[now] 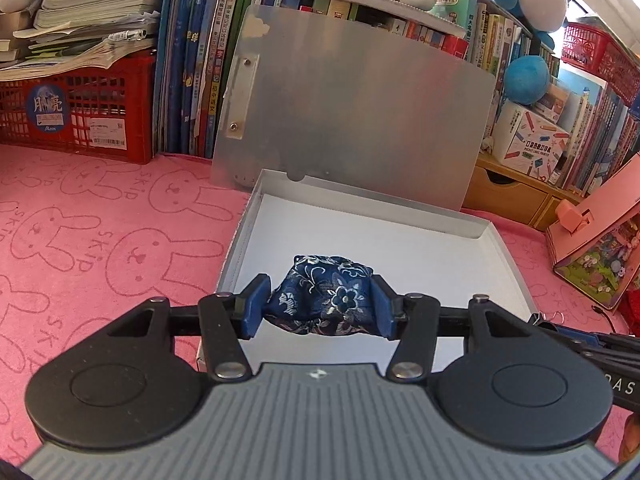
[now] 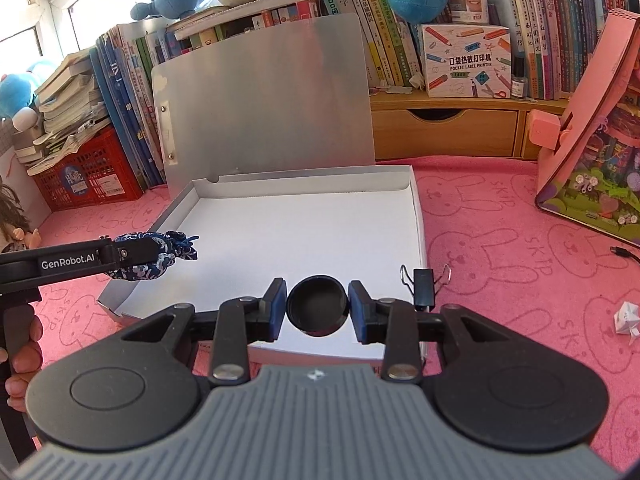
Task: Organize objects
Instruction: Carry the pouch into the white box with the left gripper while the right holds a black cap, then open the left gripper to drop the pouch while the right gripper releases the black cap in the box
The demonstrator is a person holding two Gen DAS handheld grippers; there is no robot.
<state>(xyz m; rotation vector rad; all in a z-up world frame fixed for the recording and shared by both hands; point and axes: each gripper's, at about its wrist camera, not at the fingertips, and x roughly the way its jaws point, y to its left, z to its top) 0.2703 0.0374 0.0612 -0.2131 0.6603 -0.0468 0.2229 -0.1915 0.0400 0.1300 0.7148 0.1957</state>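
1. The left gripper (image 1: 320,306) squeezes a little blue cloth pouch (image 1: 322,294) with white flowers on it. The pouch sits right between the two blue pads, and both pads press into its sides.

2. The pouch hangs above the near part of the open box (image 1: 508,264). It looks like it is not down on the white floor of the box yet.

3. The right gripper (image 2: 318,310) holds a small round black lid (image 2: 318,308), or maybe a tiny black pot. The round thing sits between the pads. Both pads touch its sides, so I think the grip is tight.

4. The black lid hangs over the near edge of the same box.

5. The box is white inside, and I see nothing lying in it yet. Its big silver flap (image 2: 264,100) stands up behind it.

6. A black binder clip (image 2: 424,286) sits just to the right of the right fingers, at the near right corner of the box. A crumpled bit of white paper (image 2: 628,316) lies farther right on the pink bunny cloth (image 2: 500,256).

7. So the tidying looks like it has only started. Two things are picked up but not dropped in. The clip and the paper may still need a home.
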